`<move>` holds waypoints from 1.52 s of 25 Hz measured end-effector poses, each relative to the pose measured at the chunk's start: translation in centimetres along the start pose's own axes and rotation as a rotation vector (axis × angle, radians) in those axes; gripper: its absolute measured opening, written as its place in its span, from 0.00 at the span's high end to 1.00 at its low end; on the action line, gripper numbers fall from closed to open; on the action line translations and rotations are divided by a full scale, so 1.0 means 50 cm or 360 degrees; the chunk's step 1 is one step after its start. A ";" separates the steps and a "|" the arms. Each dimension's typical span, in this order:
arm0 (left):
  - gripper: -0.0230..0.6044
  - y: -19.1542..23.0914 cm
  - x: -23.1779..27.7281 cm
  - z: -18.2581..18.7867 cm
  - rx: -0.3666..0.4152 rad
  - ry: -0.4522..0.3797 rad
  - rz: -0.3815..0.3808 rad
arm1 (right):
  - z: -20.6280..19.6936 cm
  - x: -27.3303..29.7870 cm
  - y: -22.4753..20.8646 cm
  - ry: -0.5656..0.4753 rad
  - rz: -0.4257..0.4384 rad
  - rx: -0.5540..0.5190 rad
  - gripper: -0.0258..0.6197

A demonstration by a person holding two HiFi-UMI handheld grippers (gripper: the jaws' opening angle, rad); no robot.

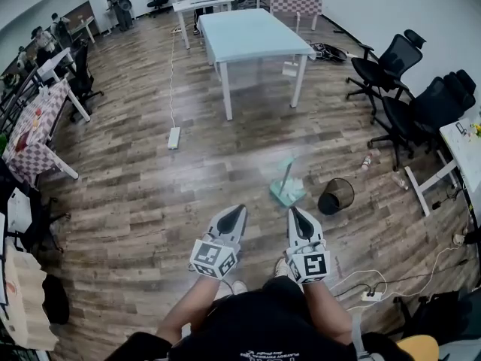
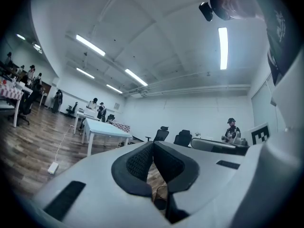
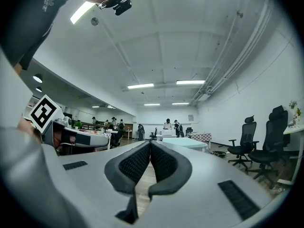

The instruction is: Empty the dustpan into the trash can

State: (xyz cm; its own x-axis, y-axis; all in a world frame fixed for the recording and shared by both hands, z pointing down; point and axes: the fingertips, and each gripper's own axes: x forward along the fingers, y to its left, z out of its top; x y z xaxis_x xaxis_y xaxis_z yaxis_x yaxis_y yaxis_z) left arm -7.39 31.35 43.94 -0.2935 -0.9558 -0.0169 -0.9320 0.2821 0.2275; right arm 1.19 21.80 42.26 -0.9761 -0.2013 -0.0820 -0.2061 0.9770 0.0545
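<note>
L gripper [image 1: 239,212] & R gripper [image 1: 294,213], both w/ jaws pressed together & empty, side by side, near teal dustpan [image 1: 288,191] beside black trash can [image 1: 336,196] on wood floor [image 1: 150,194].

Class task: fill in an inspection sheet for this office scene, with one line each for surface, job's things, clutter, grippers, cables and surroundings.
Surface: wood-plank floor.
Job's things: teal dustpan stands on the floor beside the black mesh trash can; neither is held.
Clutter: what look like bottles lie on the floor near the chairs.
Grippers: left gripper and right gripper are both shut, empty and short of the dustpan.
Cables: power strip with a white cable; more cords at lower right.
Surroundings: white table, office chairs, distant people.
</note>
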 end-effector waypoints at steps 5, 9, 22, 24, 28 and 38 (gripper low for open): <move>0.93 0.010 0.057 -0.007 -0.0041 -0.0009 0.0078 | -0.009 0.064 -0.043 -0.0012 0.0076 -0.0010 0.92; 0.93 0.000 0.136 0.012 0.0000 -0.0034 0.0054 | -0.017 0.118 -0.099 -0.0011 0.0126 0.0059 0.92; 0.92 -0.015 0.360 -0.020 0.0033 0.0048 0.0098 | -0.053 0.217 -0.329 -0.0002 0.0157 0.0160 0.92; 0.93 -0.022 0.381 -0.024 0.0058 0.0065 0.0100 | -0.058 0.221 -0.369 -0.0001 0.0131 0.0168 0.92; 0.92 -0.020 0.413 -0.028 0.0103 0.0090 0.0101 | -0.073 0.228 -0.396 0.0012 0.0134 0.0185 0.92; 0.92 0.041 0.529 -0.048 0.0044 0.0131 -0.0023 | -0.100 0.323 -0.456 0.0045 0.0003 0.0199 0.92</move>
State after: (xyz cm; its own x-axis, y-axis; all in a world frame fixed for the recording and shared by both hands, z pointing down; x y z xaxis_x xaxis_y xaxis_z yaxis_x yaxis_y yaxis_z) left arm -16.54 6.46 46.28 -0.2625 -0.9630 0.0605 -0.9419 0.2693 0.2007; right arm -10.22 -4.05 44.69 -0.9784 -0.1995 -0.0540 -0.1956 0.9782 -0.0700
